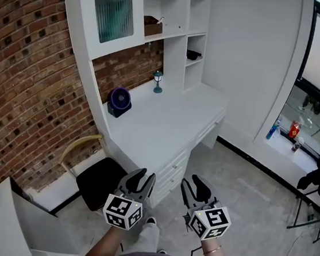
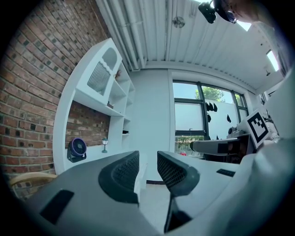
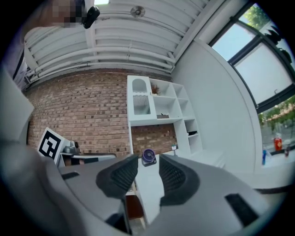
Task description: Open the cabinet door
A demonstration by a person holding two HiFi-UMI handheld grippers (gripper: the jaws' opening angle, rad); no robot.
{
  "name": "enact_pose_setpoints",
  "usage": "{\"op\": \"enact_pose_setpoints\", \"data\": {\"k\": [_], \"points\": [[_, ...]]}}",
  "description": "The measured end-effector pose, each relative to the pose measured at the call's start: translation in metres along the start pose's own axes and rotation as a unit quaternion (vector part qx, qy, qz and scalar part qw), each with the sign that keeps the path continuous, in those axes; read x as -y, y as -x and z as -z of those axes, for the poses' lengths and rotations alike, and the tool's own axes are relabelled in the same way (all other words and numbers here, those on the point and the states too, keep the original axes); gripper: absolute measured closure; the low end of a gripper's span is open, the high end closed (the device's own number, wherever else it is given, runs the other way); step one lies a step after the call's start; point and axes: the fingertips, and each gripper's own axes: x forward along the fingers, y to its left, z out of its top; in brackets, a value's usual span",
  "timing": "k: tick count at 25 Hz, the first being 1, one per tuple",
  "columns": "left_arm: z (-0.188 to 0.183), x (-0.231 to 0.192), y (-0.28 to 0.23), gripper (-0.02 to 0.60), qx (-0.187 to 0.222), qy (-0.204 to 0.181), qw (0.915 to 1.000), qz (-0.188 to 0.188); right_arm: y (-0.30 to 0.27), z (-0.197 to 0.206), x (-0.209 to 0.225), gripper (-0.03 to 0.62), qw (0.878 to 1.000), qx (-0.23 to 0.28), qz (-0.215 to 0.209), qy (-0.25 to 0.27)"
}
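Both spread, empty: left gripper (image 1: 143,177), right gripper (image 1: 193,184). Approach step; door (image 1: 113,13) well apart. Next: reach its edge; handle unclear.

No word, number or brand can be read anywhere. The left marker cube (image 1: 122,211) on the left tongs (image 1: 142,180) and the right marker cube (image 1: 212,221) on the right tongs (image 1: 195,188) bear only black-and-white square patterns, no letters. On the window ledge (image 1: 284,150) right of the tabletop (image 1: 167,119), any print on the red bottle (image 1: 293,129) and the blue bottle (image 1: 272,130) is too small to read.
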Motion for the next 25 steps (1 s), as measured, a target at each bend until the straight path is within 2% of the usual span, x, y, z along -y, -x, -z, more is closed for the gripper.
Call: {"op": "enact_pose_setpoints", "data": {"k": [6, 11, 18, 25], "points": [[-0.011, -0.042, -0.039, 0.476, 0.006, -0.015, 0.9998, -0.007, -0.052, -0.006, 0.014, 0.454, 1.000, 0.002, -0.012, 0.005], [-0.033, -0.089, -0.079, 0.476, 0.021, -0.028, 0.9992, -0.017, -0.110, -0.027, 0.025, 0.454, 0.999, 0.021, -0.025, 0.012], [-0.091, -0.157, -0.134, 0.476, 0.062, -0.070, 0.9954, -0.019, -0.200, -0.068, 0.036, 0.454, 0.997, 0.053, -0.041, 0.037], [-0.154, -0.204, -0.170, 0.476, 0.104, -0.117, 0.9876, -0.010, -0.264, -0.111, 0.039, 0.454, 0.993, 0.084, -0.049, 0.060]]}}
